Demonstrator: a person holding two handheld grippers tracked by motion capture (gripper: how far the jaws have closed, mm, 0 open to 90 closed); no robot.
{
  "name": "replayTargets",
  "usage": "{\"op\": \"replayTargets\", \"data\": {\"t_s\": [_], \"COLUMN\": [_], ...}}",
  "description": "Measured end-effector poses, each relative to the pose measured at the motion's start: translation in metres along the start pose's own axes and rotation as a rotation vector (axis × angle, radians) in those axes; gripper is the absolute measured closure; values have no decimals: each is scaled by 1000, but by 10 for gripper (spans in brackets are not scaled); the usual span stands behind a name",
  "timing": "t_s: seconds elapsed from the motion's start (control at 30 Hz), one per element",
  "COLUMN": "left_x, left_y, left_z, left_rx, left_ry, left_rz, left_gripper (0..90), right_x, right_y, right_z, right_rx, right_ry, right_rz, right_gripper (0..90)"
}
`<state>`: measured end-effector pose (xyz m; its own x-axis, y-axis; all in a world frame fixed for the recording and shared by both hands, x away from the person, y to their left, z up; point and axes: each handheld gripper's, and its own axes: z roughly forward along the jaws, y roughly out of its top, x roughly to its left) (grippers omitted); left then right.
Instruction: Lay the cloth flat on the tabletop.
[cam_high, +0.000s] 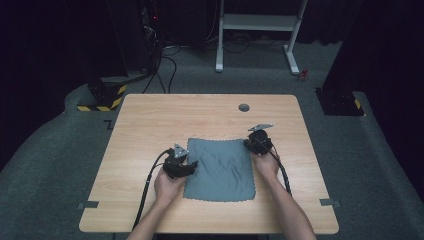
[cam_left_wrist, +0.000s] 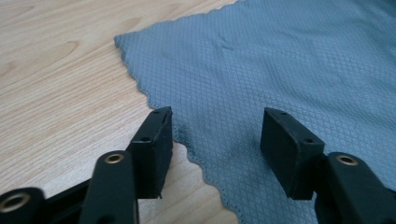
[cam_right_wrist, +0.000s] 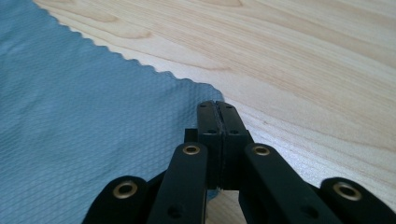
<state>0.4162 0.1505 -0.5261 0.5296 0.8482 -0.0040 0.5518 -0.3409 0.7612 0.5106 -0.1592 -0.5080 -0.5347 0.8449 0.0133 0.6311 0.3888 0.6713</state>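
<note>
A grey-blue cloth (cam_high: 220, 167) with scalloped edges lies spread flat on the wooden table (cam_high: 150, 120). My left gripper (cam_high: 193, 165) is at the cloth's left edge. In the left gripper view it (cam_left_wrist: 215, 135) stands open, its jaws straddling the cloth's edge (cam_left_wrist: 280, 60) without touching it. My right gripper (cam_high: 250, 144) sits at the cloth's far right corner. In the right gripper view its jaws (cam_right_wrist: 217, 109) are pressed together, with the corner of the cloth (cam_right_wrist: 84, 130) running in under their tips.
A round grey grommet (cam_high: 244, 107) sits near the table's far edge. Bits of grey tape (cam_high: 87, 204) mark the floor on both sides. A white desk frame (cam_high: 260, 30) and floor cables lie beyond the table. Bare wood surrounds the cloth.
</note>
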Motion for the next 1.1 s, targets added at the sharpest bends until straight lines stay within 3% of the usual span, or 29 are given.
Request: {"op": "replayTargets", "data": {"t_s": [0.1,0.2,0.23,0.27,0.3,0.33,0.43,0.53,0.57,0.67,0.77,0.9,1.0,1.1], "left_x": [0,0,0,0,0,0,-1,0,-1,0,-1,-1,-1,-1], "left_y": [0,0,0,0,0,0,0,0,0,0,0,0,0,0], "left_z": [0,0,0,0,0,0,0,0,0,0,0,0,0,0], "left_rx": [1,3,3,3,4,6,3,4,4,3,0,1,1,1], "left_ry": [4,9,9,9,9,9,10,10,10,10,11,11,11,12], "left_rz": [0,-1,-2,-1,-1,-1,-6,-5,-6,-5,-7,-6,-6,-6], "left_gripper": [429,416,416,415,415,415,414,414,414,414,413,412,413,412], "right_x": [6,18,23,33,33,44,52,50,40,31,22,28,46,50], "right_y": [3,5,5,5,5,4,2,6,10,11,7,8,9,9], "right_z": [-7,-14,-16,-16,-16,-12,-8,-14,-21,-24,-17,-14,-9,-5], "right_rx": [-17,-32,-28,-16,-16,10,27,-11,-40,-39,2,-8,-7,9], "right_ry": [9,14,18,22,22,51,66,89,93,78,61,86,100,104], "right_rz": [-22,-81,-103,-163,-163,-212,-245,-184,-107,-64,-33,-52,-133,-142], "right_gripper": [898,898,897,896,896,891,858,841,842,843,830,812,779,777]}}
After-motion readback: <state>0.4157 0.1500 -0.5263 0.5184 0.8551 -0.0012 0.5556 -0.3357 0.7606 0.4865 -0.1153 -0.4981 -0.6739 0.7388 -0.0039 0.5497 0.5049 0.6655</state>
